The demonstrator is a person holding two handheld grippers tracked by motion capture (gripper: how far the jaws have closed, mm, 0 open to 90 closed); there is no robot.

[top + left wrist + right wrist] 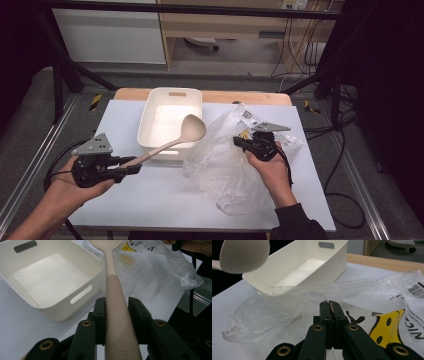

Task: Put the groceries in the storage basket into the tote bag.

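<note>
A beige ladle (192,128) is held by its handle (117,322) in my left gripper (133,167), whose jaws are shut on it (117,308). The ladle's bowl hangs over the near right corner of a white plastic bin (150,111), which is empty (96,263). To the right lies a crumpled clear plastic bag (225,172) with yellow and black print (387,327). My right gripper (240,142) sits at the bag's upper part, its jaws pressed together (330,305) with the thin film pinched between them. The ladle's bowl (244,253) shows at the upper left of the right gripper view.
A white sheet (150,200) covers the wooden table (250,97). Black frame bars (65,65) and metal rails (30,165) flank the table. Cables (345,165) run along the right side.
</note>
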